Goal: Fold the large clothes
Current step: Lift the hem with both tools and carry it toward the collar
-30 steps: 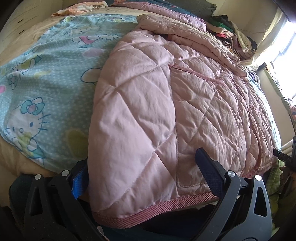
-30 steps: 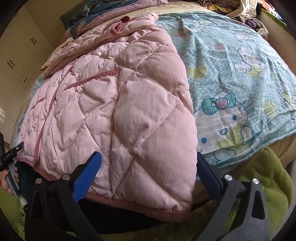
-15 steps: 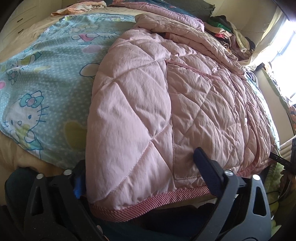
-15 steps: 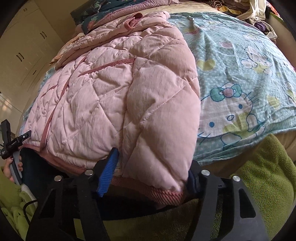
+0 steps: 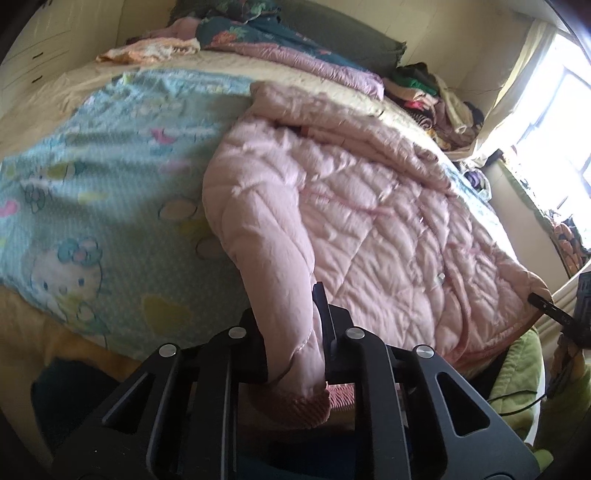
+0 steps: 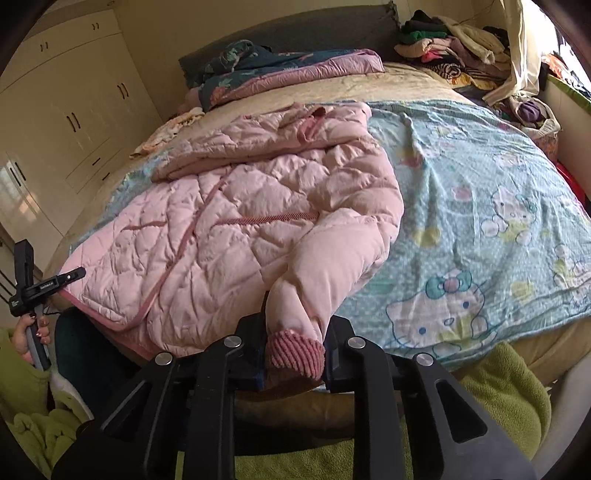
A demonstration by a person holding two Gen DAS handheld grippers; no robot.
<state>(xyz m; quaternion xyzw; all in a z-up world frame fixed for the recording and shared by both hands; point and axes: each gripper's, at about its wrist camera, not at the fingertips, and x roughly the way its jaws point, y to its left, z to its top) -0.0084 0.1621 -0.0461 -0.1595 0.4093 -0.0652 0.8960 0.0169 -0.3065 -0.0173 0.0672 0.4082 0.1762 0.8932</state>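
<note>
Right now you are pinching the pink quilted jacket (image 5: 369,221) at both of its near corners. Your left gripper (image 5: 291,332) is closed tight on a bunched fold of the hem, with the ribbed pink trim (image 5: 295,406) hanging out just below the fingers. Your right gripper (image 6: 293,332) is clamped the same way on the other corner, where a ribbed cuff-like end (image 6: 293,354) is poking out between the fingers.

The jacket is lying spread across the bed (image 6: 406,77), on top of a light blue Hello Kitty sheet (image 6: 480,221), with its hem at the near edge of the mattress and its collar end pointing toward the headboard (image 6: 295,33). In the right wrist view a sleeve (image 6: 258,147) is lying folded across the upper part of the jacket, and a slanted pocket trim is showing on the front panel. The left wrist view is somewhat motion-blurred.

Beyond the jacket, a dark floral quilt with a mauve border (image 6: 288,70) is bunched near the headboard, and a heap of mixed clothes (image 6: 454,44) is sitting at the far corner by the window. Cream wardrobe doors (image 6: 74,103) are standing along the side of the room. A green fleece (image 6: 509,387) is lying below the bed's near edge.
</note>
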